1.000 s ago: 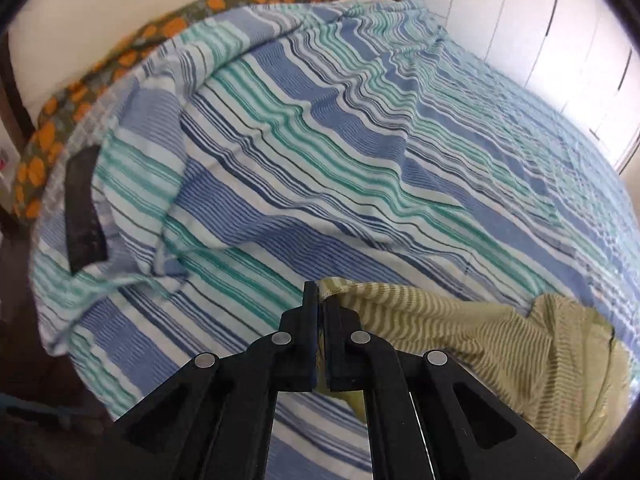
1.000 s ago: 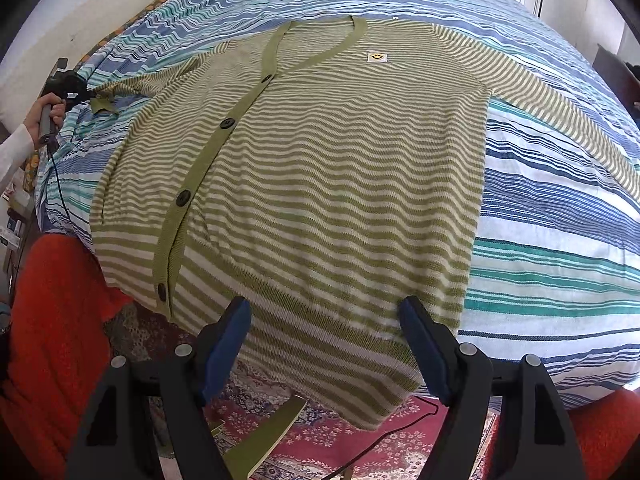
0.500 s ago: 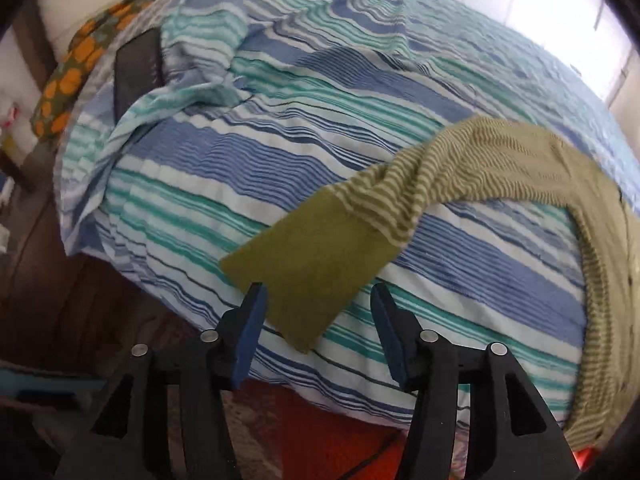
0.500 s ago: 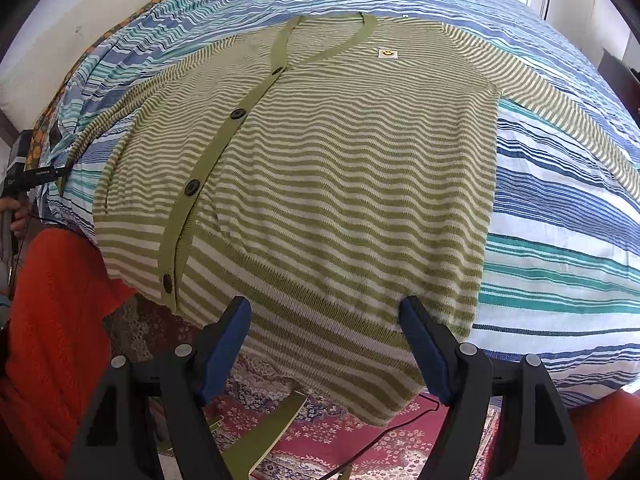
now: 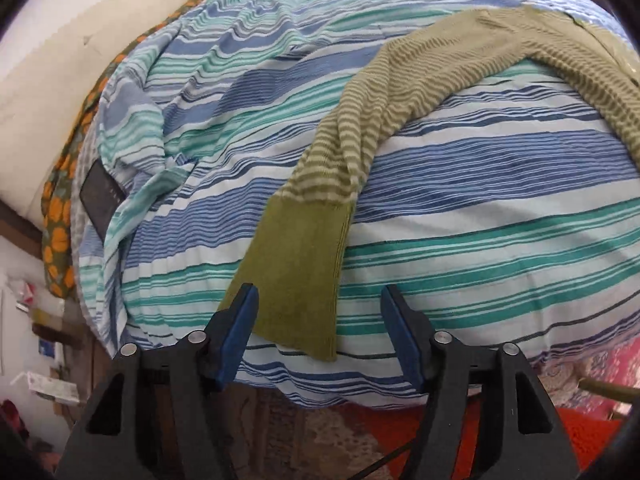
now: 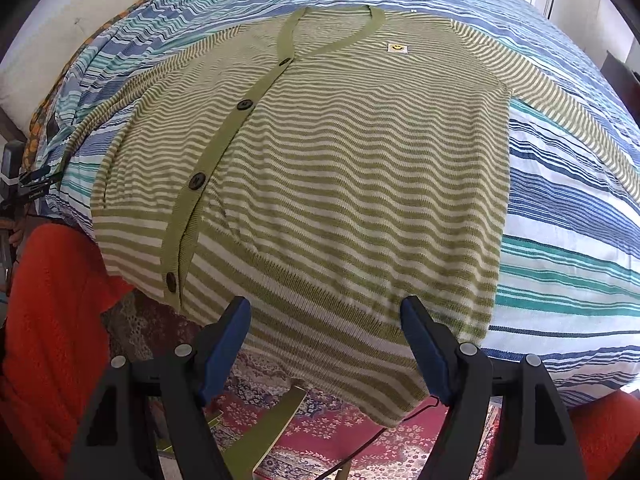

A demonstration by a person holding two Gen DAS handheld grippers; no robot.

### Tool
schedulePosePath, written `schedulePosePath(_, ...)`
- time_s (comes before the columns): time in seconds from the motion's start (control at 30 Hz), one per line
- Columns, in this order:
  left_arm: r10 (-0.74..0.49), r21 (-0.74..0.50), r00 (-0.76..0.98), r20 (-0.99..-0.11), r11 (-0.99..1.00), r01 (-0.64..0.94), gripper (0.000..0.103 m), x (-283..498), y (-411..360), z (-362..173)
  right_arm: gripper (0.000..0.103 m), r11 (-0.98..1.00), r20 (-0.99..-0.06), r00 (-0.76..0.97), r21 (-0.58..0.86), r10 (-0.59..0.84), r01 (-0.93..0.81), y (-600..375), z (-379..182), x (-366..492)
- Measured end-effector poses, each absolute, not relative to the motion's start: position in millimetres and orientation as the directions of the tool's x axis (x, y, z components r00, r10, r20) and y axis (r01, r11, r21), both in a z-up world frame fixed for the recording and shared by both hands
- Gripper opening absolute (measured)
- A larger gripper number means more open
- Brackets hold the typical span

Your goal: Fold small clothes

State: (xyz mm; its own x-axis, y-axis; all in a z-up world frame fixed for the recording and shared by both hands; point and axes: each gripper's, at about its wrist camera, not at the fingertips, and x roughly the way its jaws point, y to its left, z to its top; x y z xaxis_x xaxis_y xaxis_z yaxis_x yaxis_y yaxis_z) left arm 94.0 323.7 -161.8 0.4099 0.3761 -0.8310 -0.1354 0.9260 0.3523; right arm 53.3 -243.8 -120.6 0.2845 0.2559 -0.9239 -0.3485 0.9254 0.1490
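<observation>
**Both grippers spread wide, nothing between the fingers**

The left gripper (image 5: 320, 334) has its two black fingers set well apart, the blue pads (image 5: 239, 334) turned inward toward each other — nothing is pinched between them. Both arms of the tool rise from the bottom edge of its wrist view, angled slightly inward toward the tips.

The right gripper (image 6: 326, 344) shows the same pose: jaws parted wide, blue pads (image 6: 424, 348) facing across an open gap, gripping nothing. Seen from the right wrist view, the left gripper is small at the far left edge — too small to read its fingers from there.
</observation>
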Motion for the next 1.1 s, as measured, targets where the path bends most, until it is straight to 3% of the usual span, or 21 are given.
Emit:
schedulePosePath(0.03, 0.300, 0.243, 0.381, -0.875, 0.951, -0.190, 0.013, 96, 341, -162, 0.077, 0.925, -0.923, 0.286, 0.148, 0.256, -0.349, -244, -120, 53)
schedulePosePath(0.07, 0.209, 0.112, 0.372, -0.904, 0.958, -0.264, 0.000, 96, 361, -158, 0.077, 0.925, -0.923, 0.288, 0.147, 0.256, -0.351, -243, -119, 53)
schedulePosePath(0.23, 0.015, -0.372, 0.584, -0.812, 0.758, -0.536, 0.001, 82, 456, -86, 0.077, 0.923, -0.925, 0.292, 0.129, 0.245, -0.364, -241, -118, 50)
schedulePosePath(0.3, 0.037, -0.422, 0.587, -0.809, 0.658, -0.623, 0.001, 84, 492, -69, 0.077, 0.922, -0.927, 0.288, 0.124, 0.239, -0.367, -239, -119, 50)
schedulePosePath(0.47, 0.050, -0.336, 0.419, -0.907, 0.513, -0.790, 0.001, 108, 552, -104, 0.077, 0.923, -0.929, 0.284, 0.123, 0.236, -0.365, -236, -121, 52)
schedulePosePath(0.57, -0.041, -0.346, 0.364, -0.930, 0.425, -0.836, 0.010, 115, 566, -141, 0.077, 0.924, -0.930, 0.283, 0.123, 0.235, -0.362, -236, -120, 53)
schedulePosePath(0.63, -0.032, -0.406, 0.427, -0.904, 0.381, -0.831, 0.033, 104, 570, -141, 0.077, 0.923, -0.929, 0.286, 0.119, 0.233, -0.365, -236, -118, 52)
schedulePosePath(0.67, -0.014, -0.442, 0.469, -0.883, 0.362, -0.821, 0.059, 96, 571, -137, 0.077, 0.922, -0.929, 0.288, 0.116, 0.232, -0.368, -235, -117, 51)
schedulePosePath(0.73, 0.039, -0.489, 0.528, -0.849, 0.324, -0.810, 0.074, 75, 574, -129, 0.077, 0.921, -0.929, 0.289, 0.112, 0.230, -0.374, -235, -117, 50)
schedulePosePath(0.83, 0.033, -0.527, 0.571, -0.821, 0.345, -0.777, 0.074, 57, 576, -130, 0.077, 0.920, -0.931, 0.283, 0.113, 0.230, -0.375, -235, -119, 50)
schedulePosePath(1.0, 0.075, -0.423, 0.527, -0.847, 0.504, -0.753, 0.073, 61, 547, -117, 0.076, 0.916, -0.921, 0.304, 0.118, 0.245, -0.383, -234, -113, 50)
schedulePosePath(1.1, 0.052, -0.345, 0.518, -0.854, 0.688, -0.639, 0.073, 97, 496, -96, 0.076, 0.917, -0.912, 0.323, 0.117, 0.251, -0.382, -236, -103, 50)
